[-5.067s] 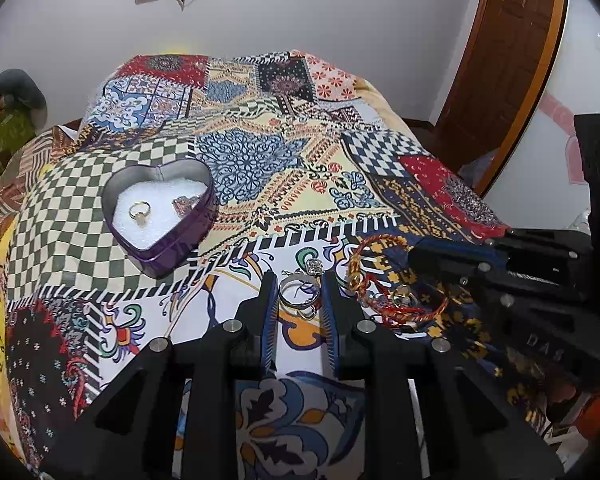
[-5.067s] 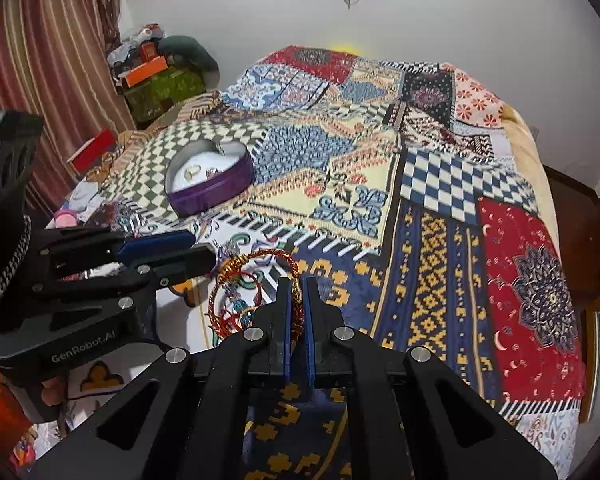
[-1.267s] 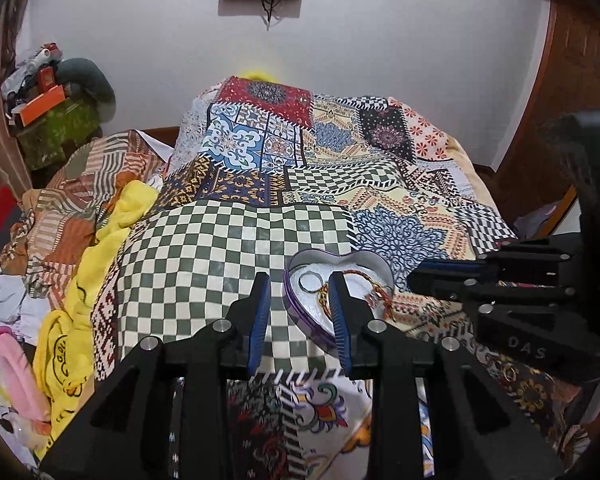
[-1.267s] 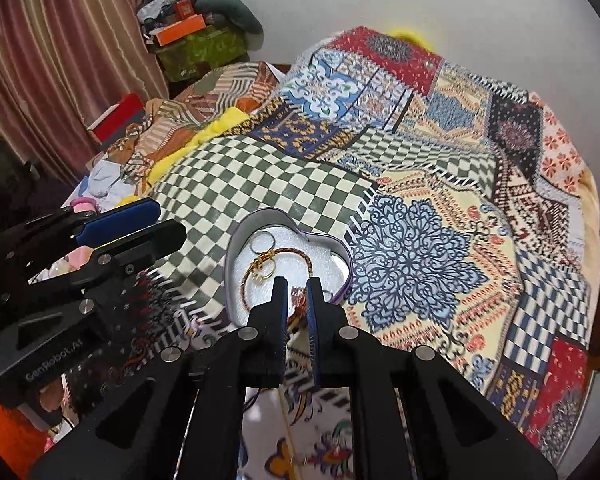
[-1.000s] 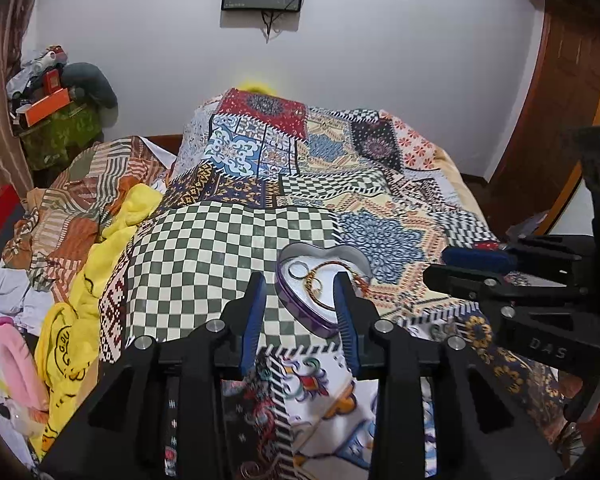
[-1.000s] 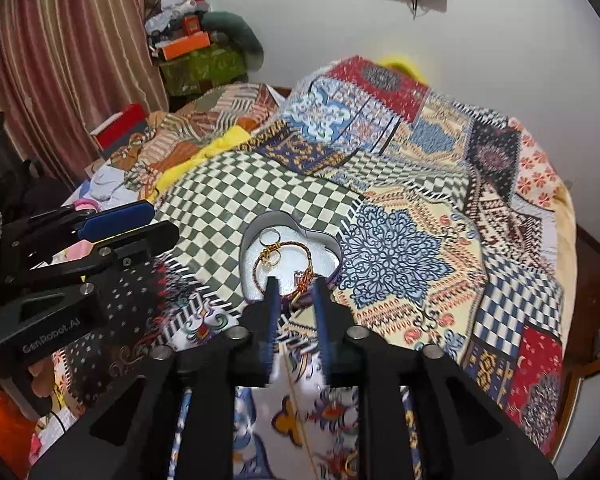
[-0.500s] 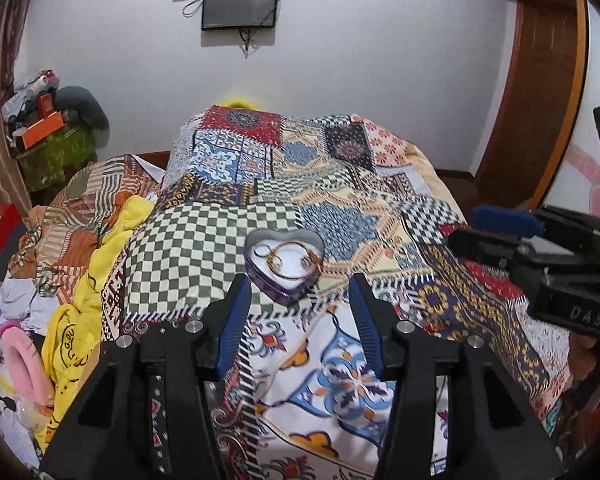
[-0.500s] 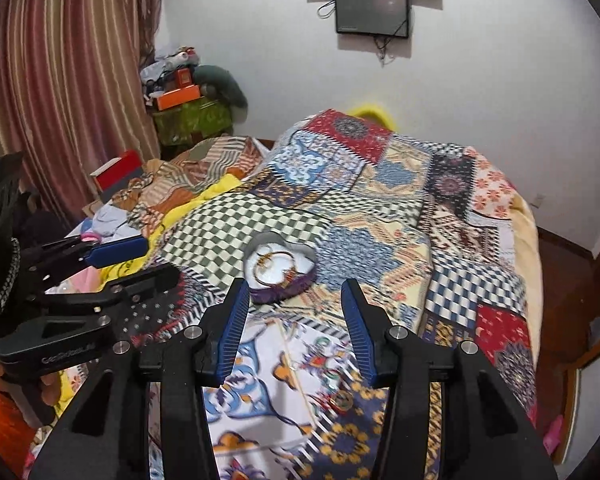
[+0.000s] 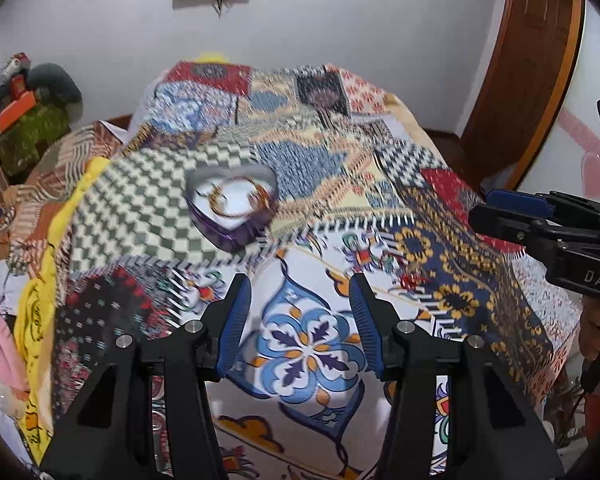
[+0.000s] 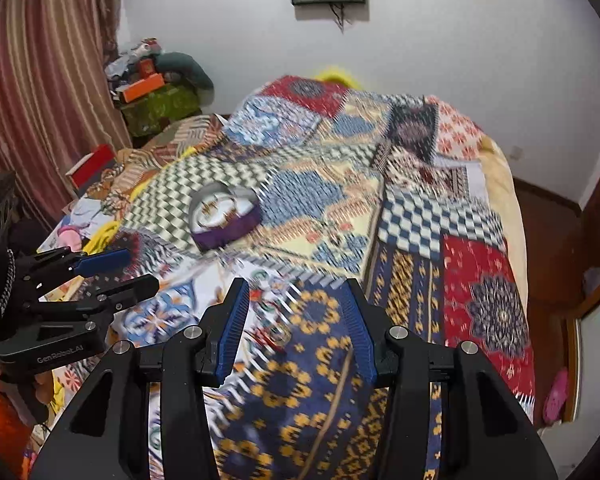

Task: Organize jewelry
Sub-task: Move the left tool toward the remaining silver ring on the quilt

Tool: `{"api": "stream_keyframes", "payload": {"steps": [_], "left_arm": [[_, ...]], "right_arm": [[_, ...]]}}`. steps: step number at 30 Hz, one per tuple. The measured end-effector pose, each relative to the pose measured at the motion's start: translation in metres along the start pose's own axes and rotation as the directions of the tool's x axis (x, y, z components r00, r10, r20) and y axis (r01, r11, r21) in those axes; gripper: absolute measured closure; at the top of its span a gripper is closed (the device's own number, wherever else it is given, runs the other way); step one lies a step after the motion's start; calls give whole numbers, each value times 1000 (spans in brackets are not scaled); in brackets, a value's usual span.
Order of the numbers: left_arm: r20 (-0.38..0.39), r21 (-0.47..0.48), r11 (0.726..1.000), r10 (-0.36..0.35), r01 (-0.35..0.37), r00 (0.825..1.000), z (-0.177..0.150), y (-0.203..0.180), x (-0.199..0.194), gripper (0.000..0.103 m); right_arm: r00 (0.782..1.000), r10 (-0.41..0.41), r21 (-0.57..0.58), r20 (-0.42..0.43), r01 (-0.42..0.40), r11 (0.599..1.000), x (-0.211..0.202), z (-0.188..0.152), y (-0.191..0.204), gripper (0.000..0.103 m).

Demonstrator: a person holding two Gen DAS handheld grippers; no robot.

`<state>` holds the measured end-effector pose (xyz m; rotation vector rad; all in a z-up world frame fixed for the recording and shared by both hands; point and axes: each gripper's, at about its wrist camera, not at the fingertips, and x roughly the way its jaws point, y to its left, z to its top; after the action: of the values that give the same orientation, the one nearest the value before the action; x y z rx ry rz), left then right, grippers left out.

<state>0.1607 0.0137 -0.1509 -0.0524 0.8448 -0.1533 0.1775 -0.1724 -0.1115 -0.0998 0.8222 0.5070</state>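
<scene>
**Now: heart tin loaded, both tools empty**

Your heart-shaped tin (image 9: pixel 231 216) sits on the bed (image 9: pixel 440 248), on the checkered patch of the quilt. Inside it, on white padding, lie a gold-and-red bangle (image 9: pixel 240 200) and smaller pieces too blurred to name. Your left tool (image 9: pixel 300 320) and right tool (image 10: pixel 296 316) both stand wide apart, gripping nothing, well short of the tin.
</scene>
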Motion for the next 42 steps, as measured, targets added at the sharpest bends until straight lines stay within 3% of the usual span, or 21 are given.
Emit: {"api": "stream_keyframes", "payload": {"steps": [9,14,21,25,34,42], "left_arm": [[-22,36,999,-11,12,1000,-12,-10,15,53],[3,46,999,9,-9,1000,-12,-12,20,53],[-17,33,999,-25,25,1000,-8,-13,37,71],[-25,37,998,-43,44,999,-9,-15,43,75],[-20,69,997,-45,47,999,-12,-21,48,75],[-35,56,995,-83,85,996,-9,-20,50,75]], "right_arm": [[996,12,13,-92,-11,1000,22,-34,-10,59],[994,41,3,-105,-41,999,33,-38,-5,59],[997,53,29,-63,-51,998,38,-31,-6,60],[997,53,25,-60,-52,998,42,-25,-10,75],[985,143,6,-97,-143,990,57,-26,-2,94],[980,178,44,-89,-174,984,59,-24,-8,99]]}}
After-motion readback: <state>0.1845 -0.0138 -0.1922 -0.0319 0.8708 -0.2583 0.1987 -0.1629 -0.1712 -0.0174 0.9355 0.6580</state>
